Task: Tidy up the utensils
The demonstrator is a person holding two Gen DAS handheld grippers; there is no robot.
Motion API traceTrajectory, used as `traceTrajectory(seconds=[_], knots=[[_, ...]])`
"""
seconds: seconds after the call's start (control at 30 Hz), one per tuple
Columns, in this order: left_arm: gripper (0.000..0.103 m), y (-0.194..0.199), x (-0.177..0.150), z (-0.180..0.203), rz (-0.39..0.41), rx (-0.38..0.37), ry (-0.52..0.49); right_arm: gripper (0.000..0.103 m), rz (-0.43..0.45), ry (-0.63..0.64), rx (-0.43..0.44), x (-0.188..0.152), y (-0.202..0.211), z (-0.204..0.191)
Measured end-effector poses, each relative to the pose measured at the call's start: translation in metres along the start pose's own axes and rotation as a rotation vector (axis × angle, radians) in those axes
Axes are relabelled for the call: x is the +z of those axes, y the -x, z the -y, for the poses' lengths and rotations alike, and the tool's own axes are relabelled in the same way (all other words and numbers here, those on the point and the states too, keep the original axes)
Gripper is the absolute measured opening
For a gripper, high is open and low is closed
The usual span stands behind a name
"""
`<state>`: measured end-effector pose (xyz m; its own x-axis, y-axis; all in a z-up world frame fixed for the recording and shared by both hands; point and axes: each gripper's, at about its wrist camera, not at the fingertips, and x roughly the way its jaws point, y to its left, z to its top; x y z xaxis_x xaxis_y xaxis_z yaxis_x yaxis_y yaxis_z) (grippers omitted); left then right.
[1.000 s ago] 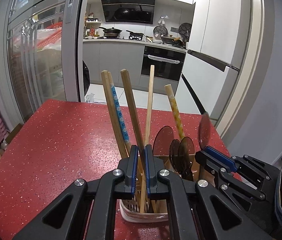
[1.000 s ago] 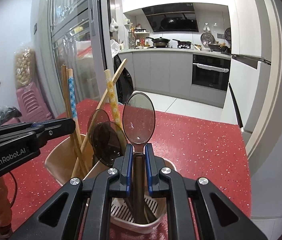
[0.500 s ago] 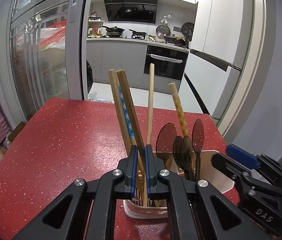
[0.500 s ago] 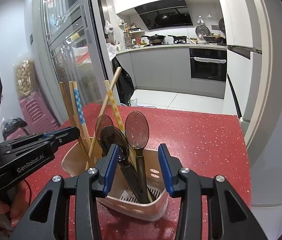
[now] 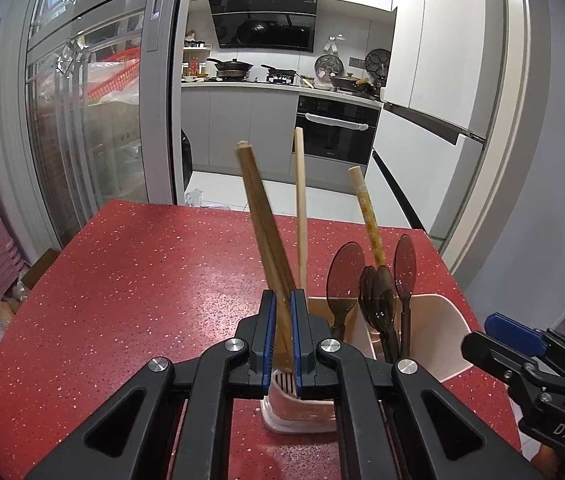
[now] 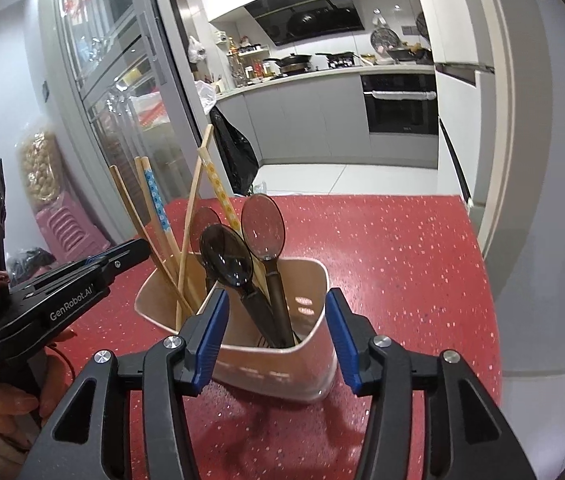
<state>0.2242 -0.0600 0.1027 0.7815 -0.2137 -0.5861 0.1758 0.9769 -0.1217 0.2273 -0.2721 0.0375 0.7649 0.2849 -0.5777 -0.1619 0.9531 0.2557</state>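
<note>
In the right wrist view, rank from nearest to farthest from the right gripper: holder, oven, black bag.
1. Holder: between the open fingers of the right gripper, on the red table.
2. Black bag: on the floor beyond the table, left of centre.
3. Oven: in the far kitchen cabinets, upper right.

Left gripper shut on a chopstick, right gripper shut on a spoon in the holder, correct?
Not quite. The right gripper is open; its jaws have just been opening and stand apart beside the holder, with the spoon released in it, as the right wrist view shows. The left gripper is shut on a chopstick.
</note>
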Motion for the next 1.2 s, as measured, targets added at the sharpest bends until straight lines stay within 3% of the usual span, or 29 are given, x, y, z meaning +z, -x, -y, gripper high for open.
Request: traceTrajectory(seconds=[0.47,0.5,0.53,0.73,0.87,1.0,1.2], knots=[[0.035,0.022,-0.023,-0.014,-0.006,0.019,0.02,0.073,-0.002,-0.02,-0.083,-0.023,0.025,-0.01],[0.083,0.023,-0.026,-0.015,-0.011,0.02,0.021,0.076,0.001,-0.017,-0.095,-0.027,0.027,-0.013],[0.103,0.024,-0.03,-0.016,-0.022,0.039,0.021,0.077,0.002,-0.015,-0.105,-0.029,0.028,-0.014],[0.103,0.011,-0.049,-0.013,0.008,0.084,-0.011,0.083,0.013,-0.015,-0.172,-0.037,0.035,-0.018],[0.103,0.0,-0.06,-0.011,0.013,0.116,-0.022,0.103,0.032,-0.027,-0.223,-0.043,0.039,-0.02],[0.103,-0.009,-0.069,-0.008,0.018,0.116,-0.031,0.103,0.089,-0.042,-0.258,-0.05,0.047,-0.02],[0.103,-0.019,-0.082,-0.009,0.027,0.116,-0.015,0.103,0.081,-0.017,-0.33,-0.05,0.051,-0.024]])
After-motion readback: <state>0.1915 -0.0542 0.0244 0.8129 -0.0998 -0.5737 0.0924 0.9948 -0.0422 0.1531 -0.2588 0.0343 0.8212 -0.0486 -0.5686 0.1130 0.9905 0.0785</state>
